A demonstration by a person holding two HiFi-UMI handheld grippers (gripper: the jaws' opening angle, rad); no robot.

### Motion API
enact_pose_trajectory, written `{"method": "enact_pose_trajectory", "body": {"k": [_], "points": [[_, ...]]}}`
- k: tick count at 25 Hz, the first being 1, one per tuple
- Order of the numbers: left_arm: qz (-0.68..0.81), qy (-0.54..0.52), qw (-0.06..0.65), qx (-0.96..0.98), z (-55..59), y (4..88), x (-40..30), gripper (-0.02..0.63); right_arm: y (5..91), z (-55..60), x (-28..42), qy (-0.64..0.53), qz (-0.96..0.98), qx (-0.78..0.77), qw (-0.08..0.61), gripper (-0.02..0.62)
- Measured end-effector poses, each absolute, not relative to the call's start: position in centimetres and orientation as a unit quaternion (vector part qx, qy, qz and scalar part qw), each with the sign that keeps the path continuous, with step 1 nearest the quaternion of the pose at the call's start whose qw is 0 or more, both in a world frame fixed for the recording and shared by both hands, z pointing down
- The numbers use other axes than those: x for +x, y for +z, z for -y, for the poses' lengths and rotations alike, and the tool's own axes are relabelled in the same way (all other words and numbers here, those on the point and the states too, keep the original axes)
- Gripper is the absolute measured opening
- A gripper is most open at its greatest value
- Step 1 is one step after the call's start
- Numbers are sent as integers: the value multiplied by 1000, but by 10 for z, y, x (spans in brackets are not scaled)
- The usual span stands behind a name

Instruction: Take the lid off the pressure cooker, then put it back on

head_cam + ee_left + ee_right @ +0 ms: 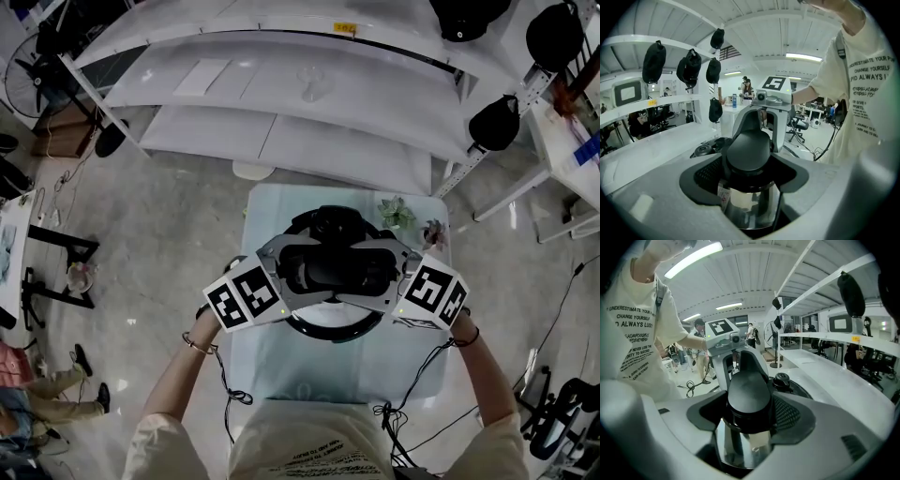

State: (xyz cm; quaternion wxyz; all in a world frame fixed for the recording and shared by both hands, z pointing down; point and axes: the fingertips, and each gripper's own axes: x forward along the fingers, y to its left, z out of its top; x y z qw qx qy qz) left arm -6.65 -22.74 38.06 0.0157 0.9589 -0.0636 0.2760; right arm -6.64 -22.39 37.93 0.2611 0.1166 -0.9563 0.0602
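The steel pressure cooker (328,328) stands on a pale table with its lid on. A long black lid handle (337,267) crosses the top. My left gripper (292,270) reaches around the handle's left end and my right gripper (386,270) around its right end, so the two face each other. In the left gripper view the rounded handle end (747,145) lies between the wide-set jaws above the shiny pot wall (745,206). The right gripper view shows the other end (749,394) the same way. No pad visibly presses on the handle. A black valve knob (782,379) sits on the lid.
Two small potted plants (398,214) stand on the table's (281,375) far right corner. A white curved shelf rack (281,84) stands behind the table, with black caps (494,122) hanging at the right. Cables trail from both grippers down the table's near side.
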Motion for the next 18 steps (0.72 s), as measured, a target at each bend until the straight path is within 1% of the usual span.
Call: {"method": "enact_pose_trajectory", "body": {"k": [9, 18], "points": [[113, 253, 17, 961, 230, 377, -72, 302, 377, 225, -63, 69, 954, 148, 250, 293], [207, 199, 61, 956, 223, 369, -92, 301, 374, 216, -42, 91, 947, 231, 205, 291]]}}
